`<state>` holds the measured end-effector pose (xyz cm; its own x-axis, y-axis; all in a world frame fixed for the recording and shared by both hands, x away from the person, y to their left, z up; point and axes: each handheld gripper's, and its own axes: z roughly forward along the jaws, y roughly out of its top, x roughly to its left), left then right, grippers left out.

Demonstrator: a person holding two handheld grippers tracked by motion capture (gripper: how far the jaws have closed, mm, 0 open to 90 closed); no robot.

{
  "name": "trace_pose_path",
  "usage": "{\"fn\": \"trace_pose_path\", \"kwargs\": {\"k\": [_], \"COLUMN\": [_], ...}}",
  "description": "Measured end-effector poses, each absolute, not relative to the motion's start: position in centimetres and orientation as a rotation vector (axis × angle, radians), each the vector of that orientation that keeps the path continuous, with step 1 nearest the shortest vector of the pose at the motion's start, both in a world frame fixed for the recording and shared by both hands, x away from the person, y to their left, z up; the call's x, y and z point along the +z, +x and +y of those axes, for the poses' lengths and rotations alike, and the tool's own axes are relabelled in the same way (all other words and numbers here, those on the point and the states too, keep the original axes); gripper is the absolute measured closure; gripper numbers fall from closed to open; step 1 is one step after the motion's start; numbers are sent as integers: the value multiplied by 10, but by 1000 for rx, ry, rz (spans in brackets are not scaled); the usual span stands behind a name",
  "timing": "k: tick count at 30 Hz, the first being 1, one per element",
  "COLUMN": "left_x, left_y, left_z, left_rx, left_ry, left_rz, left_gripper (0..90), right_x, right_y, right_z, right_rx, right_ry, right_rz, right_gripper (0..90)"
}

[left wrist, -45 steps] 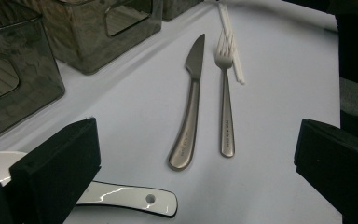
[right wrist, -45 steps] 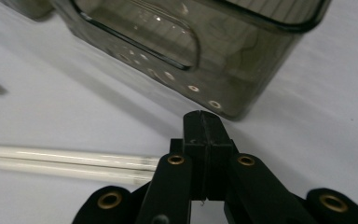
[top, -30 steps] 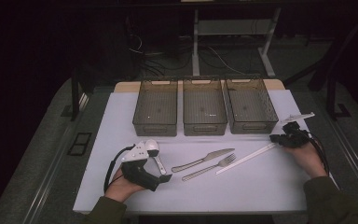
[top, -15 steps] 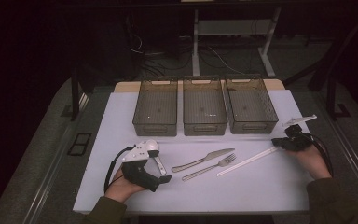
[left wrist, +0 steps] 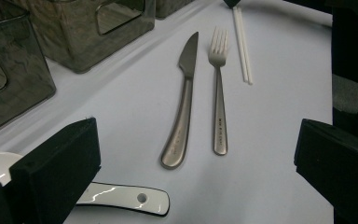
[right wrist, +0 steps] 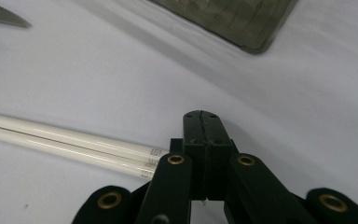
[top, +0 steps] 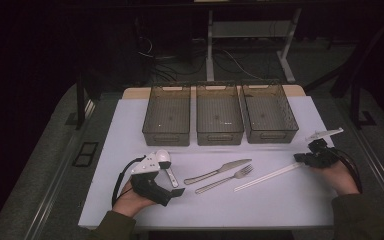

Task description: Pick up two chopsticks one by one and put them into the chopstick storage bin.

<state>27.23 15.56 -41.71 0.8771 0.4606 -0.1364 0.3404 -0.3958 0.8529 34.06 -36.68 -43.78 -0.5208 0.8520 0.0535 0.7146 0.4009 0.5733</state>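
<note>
A steel knife (top: pixel 218 172) and fork (top: pixel 225 179) lie side by side mid-table, also knife (left wrist: pixel 182 107) and fork (left wrist: pixel 219 93) ahead of my left gripper (left wrist: pixel 196 140). That gripper (top: pixel 167 182) rests at the near left with its jaws wide open and nothing between the pads. A white spoon (top: pixel 170 174) lies under it, handle (left wrist: pixel 121 198) by the left jaw. White chopsticks (top: pixel 267 176) lie to the right. My right gripper (top: pixel 301 160) is shut, its closed tips (right wrist: pixel 203 116) on the table beside the chopsticks' end (right wrist: pixel 74 144), not around it.
Three grey see-through bins (top: pixel 166 117) (top: pixel 219 117) (top: pixel 270 115) stand in a row at the back of the white table sheet (top: pixel 280 210). The nearest bin walls (left wrist: pixel 98 32) are close on the left gripper's far left. A bin corner (right wrist: pixel 242 23) shows beyond the right jaws.
The right gripper has drifted slightly toward the near edge beside the chopsticks' end. The left gripper and the cutlery stay where they were.
</note>
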Motion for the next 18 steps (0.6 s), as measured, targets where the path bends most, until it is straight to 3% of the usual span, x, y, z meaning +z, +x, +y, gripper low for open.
{"fn": "trace_pose_path", "kwargs": {"k": [10, 18], "left_x": [-417, -417], "left_y": [273, 272], "left_z": [156, 156], "left_rx": [150, 148], "left_ry": [2032, 2026], "left_rz": [567, 572], "left_gripper": [0, 0], "right_x": [-434, -419], "right_y": [328, 313], "right_z": [-371, -367], "right_rx": [826, 936], "right_ry": [1369, 1249], "right_rz": [2403, 2446], "right_gripper": [896, 789]}}
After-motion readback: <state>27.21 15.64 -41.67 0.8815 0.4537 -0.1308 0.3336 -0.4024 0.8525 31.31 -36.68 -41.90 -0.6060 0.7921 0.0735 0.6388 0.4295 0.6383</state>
